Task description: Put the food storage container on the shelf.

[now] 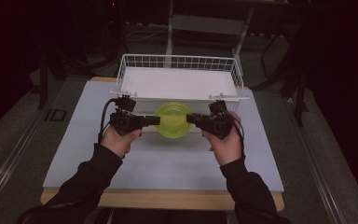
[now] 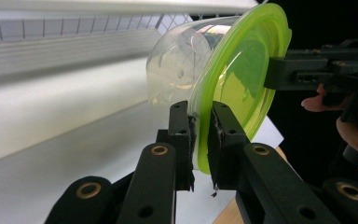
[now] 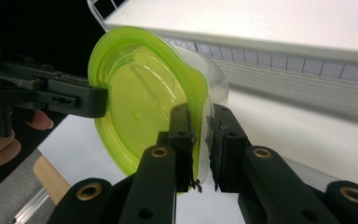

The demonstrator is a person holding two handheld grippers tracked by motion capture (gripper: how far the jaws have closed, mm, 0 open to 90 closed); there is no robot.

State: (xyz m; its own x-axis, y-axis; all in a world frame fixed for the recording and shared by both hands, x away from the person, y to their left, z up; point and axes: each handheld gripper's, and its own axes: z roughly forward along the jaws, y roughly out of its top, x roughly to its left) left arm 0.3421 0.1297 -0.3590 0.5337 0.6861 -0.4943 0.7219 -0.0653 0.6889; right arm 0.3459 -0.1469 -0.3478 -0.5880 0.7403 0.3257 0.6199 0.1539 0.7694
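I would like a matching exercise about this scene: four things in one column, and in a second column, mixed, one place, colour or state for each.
Things:
1. lid
2. wire basket
3. left gripper
4. container

Descriptions:
A. white, at the far side of the table
B. clear plastic, under the lid
C. yellow-green and round
D. fingers shut on the lid's rim, opposite the right gripper

Pairs: 1-C, 2-A, 3-D, 4-B

Your high view is dim and murky toward every edge; light falls from above onto the pale surface point(image 1: 168, 158); both tool views are brighter, near jaws softly blurred; the green lid point(image 2: 242, 84) glows translucent.
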